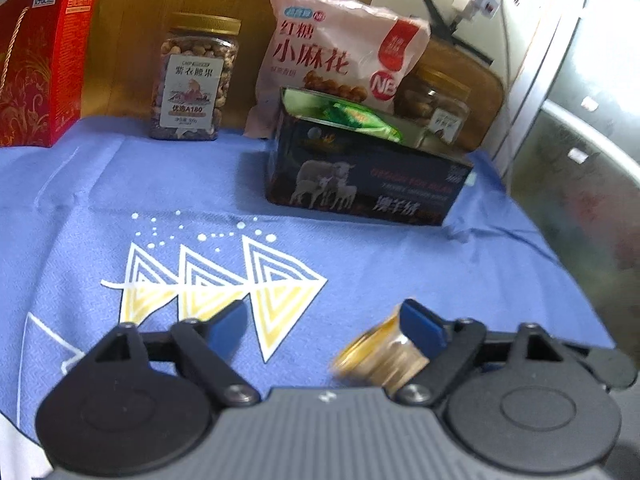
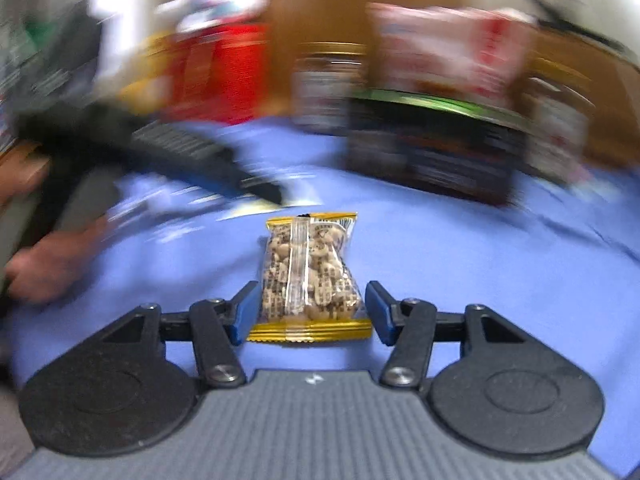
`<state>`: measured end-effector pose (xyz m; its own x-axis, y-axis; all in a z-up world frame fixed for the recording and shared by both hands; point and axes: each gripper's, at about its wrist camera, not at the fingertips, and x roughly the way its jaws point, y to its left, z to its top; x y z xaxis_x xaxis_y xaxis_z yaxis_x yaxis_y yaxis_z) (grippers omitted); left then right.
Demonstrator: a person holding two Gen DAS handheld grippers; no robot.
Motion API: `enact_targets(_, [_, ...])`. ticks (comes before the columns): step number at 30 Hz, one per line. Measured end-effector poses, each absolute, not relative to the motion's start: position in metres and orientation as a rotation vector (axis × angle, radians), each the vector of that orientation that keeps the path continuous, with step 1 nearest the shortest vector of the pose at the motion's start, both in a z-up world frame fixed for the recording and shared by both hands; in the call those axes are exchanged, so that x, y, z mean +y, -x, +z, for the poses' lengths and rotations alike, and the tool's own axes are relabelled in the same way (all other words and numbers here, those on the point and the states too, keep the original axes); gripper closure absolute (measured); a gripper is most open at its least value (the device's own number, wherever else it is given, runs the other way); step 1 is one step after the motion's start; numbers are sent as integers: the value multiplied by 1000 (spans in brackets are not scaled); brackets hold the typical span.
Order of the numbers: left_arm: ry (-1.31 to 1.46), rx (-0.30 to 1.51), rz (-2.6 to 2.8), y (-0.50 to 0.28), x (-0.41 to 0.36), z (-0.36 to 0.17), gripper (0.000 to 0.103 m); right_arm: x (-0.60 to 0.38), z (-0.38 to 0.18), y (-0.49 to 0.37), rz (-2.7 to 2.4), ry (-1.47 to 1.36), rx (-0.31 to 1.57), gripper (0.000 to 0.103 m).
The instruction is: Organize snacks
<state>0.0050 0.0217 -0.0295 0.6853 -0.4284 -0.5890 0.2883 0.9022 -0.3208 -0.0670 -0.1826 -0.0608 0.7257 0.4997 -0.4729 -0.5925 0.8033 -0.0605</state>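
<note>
my right tongs [image 2: 311, 310] stand part open astride the small clear yellow-edged nut packet [image 2: 310, 276], its length running straight ahead, pads not touching.

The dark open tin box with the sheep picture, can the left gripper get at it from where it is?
Probably yes. Only bare blue cloth lies between the open left gripper and the dark tin box; a gold-lidded jar sits by its right finger, off that path.
</note>
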Motion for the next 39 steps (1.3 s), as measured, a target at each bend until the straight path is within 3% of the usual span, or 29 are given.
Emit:
enact_targets(3, [202, 706, -417, 0, 26, -29, 14, -158, -63, 81, 660, 362, 379, 41])
enact_targets(9, [193, 733, -449, 2, 28, -35, 14, -164, -63, 75, 603, 347, 412, 22])
enact_targets(15, [166, 734, -494, 10, 22, -39, 14, -185, -69, 73, 550, 202, 482, 21])
enact_targets(30, [148, 702, -489, 21, 20, -40, 13, -180, -71, 77, 536, 210, 450, 19])
enact_targets(31, [148, 699, -492, 22, 20, -40, 12, -180, -71, 77, 536, 209, 450, 19])
enact_targets(33, [157, 697, -506, 24, 21, -41, 0, -179, -71, 77, 536, 208, 451, 19])
enact_targets(39, [158, 687, -512, 27, 22, -42, 0, -179, -71, 78, 522, 209, 453, 13])
